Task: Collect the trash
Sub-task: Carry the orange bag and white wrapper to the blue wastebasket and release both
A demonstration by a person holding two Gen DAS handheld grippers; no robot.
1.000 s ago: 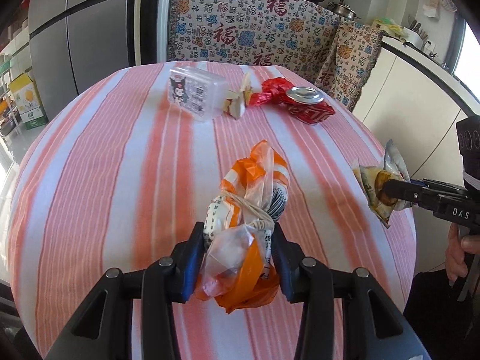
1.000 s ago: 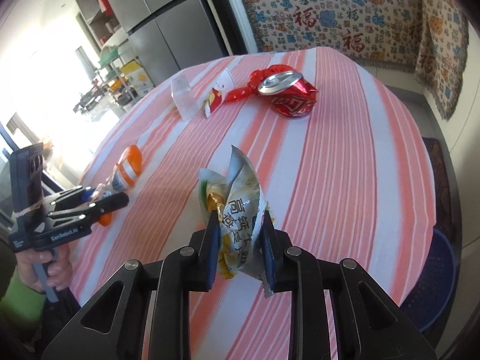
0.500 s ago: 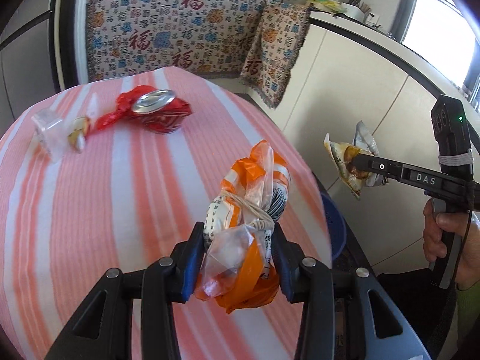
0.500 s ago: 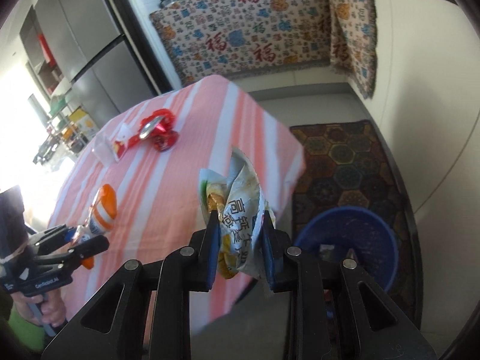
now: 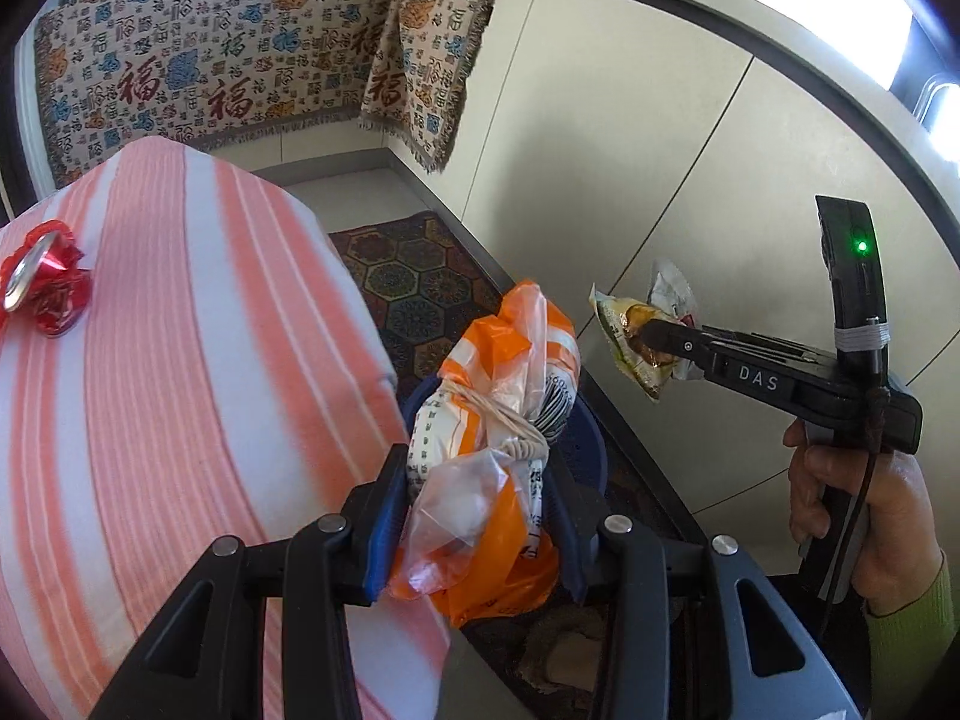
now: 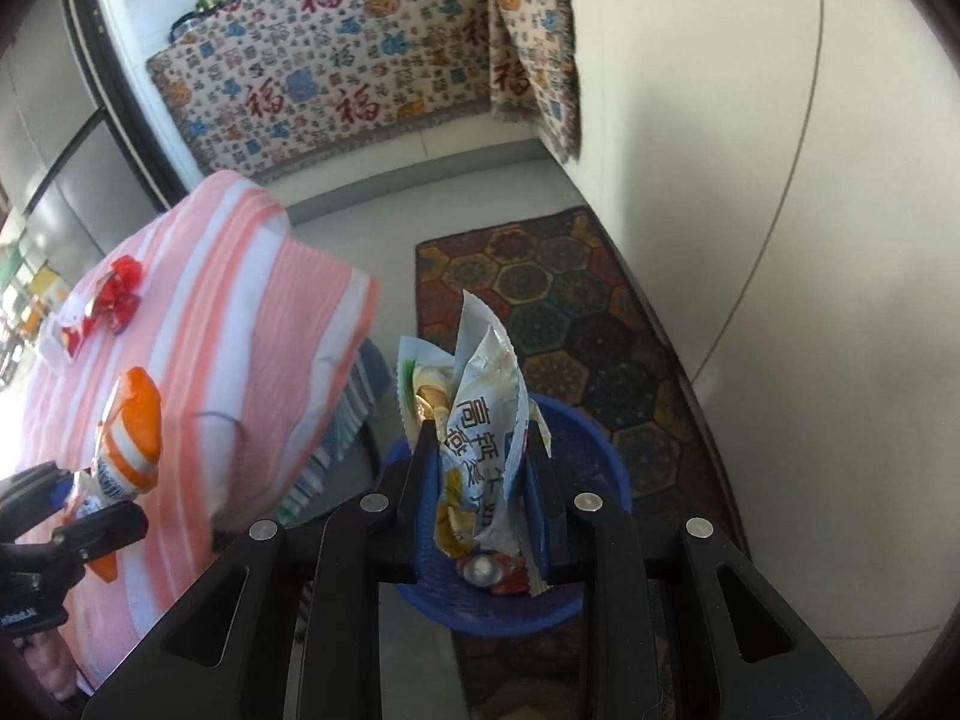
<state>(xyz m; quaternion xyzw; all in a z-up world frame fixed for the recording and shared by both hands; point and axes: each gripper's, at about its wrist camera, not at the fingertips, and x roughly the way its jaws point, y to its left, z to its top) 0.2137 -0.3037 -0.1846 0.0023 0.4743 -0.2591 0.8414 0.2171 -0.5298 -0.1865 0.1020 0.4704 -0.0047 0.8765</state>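
Both grippers angled downward, each clamped on an item.

Left gripper [image 5: 477, 516]: blue-padded black jaws closed on a knotted orange-and-clear plastic bag [image 5: 504, 420]. Right gripper [image 6: 483, 480]: jaws closed on a crumpled printed foil snack wrapper [image 6: 480, 420]; right hand [image 5: 864, 516], green sleeve, grips its handle.

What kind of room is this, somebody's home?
Most likely a home kitchen or dining corner. A table with a pink striped cloth stands beside a patterned floor mat, a fringed printed cloth drapes the low furniture behind, and a blue basket on the floor holds rubbish.
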